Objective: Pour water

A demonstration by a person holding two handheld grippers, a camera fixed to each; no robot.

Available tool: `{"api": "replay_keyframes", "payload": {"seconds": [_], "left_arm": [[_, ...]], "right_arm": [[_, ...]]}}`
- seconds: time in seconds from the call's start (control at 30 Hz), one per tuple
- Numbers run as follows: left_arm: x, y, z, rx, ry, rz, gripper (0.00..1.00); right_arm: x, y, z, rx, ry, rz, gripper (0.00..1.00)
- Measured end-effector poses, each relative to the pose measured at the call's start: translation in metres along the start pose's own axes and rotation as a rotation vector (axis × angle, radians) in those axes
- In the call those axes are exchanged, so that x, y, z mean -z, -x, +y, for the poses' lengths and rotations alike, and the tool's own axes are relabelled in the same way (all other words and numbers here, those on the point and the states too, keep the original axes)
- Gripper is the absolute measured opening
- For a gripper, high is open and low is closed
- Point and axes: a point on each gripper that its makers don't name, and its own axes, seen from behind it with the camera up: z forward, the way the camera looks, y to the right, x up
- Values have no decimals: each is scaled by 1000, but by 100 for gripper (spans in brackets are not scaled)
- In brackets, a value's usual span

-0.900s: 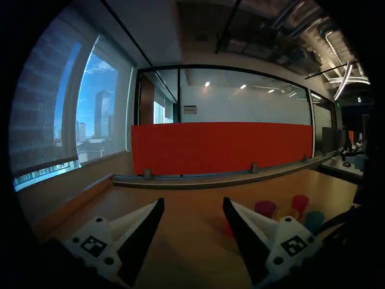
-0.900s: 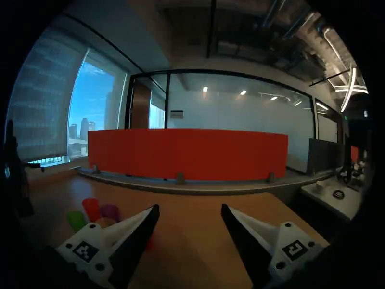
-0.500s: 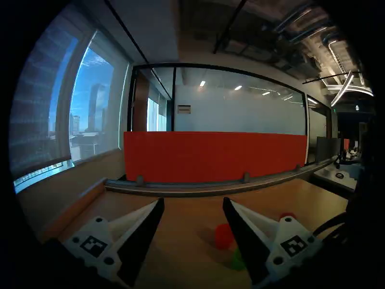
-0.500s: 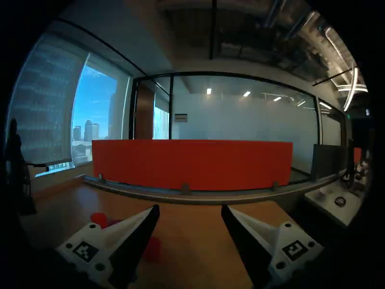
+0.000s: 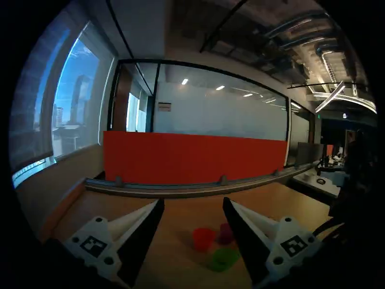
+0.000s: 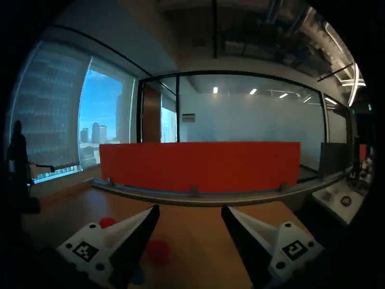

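Note:
In the left gripper view, my left gripper (image 5: 192, 202) is open above a wooden table (image 5: 183, 216), nothing between its fingers. Past its fingertips stand a red cup (image 5: 203, 238), a purple cup (image 5: 225, 232) and a green cup (image 5: 223, 258), close together on the table. In the right gripper view, my right gripper (image 6: 190, 208) is also open and holds nothing. A red cup (image 6: 158, 250) sits low between its fingers, another red cup (image 6: 107, 222) peeks over the left finger, and a blue object (image 6: 138, 277) is partly hidden beside that finger.
A long red partition (image 5: 192, 156) on a grey rail borders the table's far edge. Windows run along the left wall (image 5: 72, 115). A neighbouring desk with small items (image 6: 339, 200) lies to the right. A dark shape (image 6: 17, 164) stands at the far left.
In the left gripper view the cups have slid from behind the right finger to between the fingers. In the right gripper view the cups have sunk lower. Both grippers stay open.

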Motion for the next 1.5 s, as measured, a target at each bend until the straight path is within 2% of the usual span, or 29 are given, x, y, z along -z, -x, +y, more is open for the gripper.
{"api": "replay_keyframes", "payload": {"seconds": [0.1,0.3,0.4,0.6,0.7,1.1,1.5], "left_arm": [[0,0,11,8,68,0,91],[0,2,27,-21,169,-11,91],[2,1,40,-28,228,-11,91],[6,-6,64,-18,342,-2,91],[8,-7,72,-15,386,1,91],[3,16,71,-105,434,-82,91],[0,42,76,-167,510,-177,91]], "right_arm": [[0,0,-7,7,-44,-3,99],[1,-5,-31,43,-164,0,99],[3,-7,-45,55,-229,-1,99],[11,-15,-78,34,-379,8,99],[16,-14,-93,20,-453,1,99],[18,11,-111,98,-541,-107,100],[33,31,-126,164,-635,-223,99]]}}
